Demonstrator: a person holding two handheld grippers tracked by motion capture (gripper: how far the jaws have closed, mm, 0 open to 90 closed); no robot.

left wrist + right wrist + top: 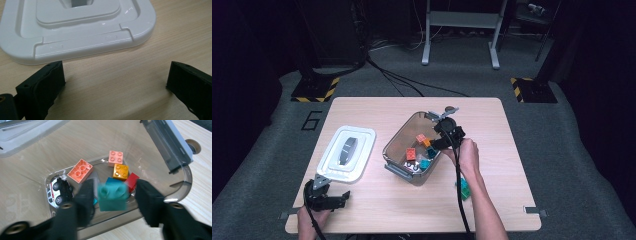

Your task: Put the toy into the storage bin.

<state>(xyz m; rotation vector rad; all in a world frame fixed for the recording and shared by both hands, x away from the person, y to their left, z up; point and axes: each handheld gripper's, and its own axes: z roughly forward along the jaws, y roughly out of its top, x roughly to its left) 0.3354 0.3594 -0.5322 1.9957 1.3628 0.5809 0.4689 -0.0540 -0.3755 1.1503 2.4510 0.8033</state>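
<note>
The right gripper (113,195), part open, seems to release a teal brick (112,196) into the bin (393,142); one green brick (465,188) waits at lower right. The left gripper (115,80) stands wide, empty.

In the right gripper view, a teal brick (112,197) between the black jaws was smeared by motion blur, so whether the pads touched it could not be told. It hid part of a blue brick (111,180) and a red brick (131,180) behind it. One jaw covered the toy car's (58,191) end. In the left gripper view, the white lid (82,45) ran off the top edge. In the high view, the person's arm partly hid green bricks (464,188) on the table (377,210).
</note>
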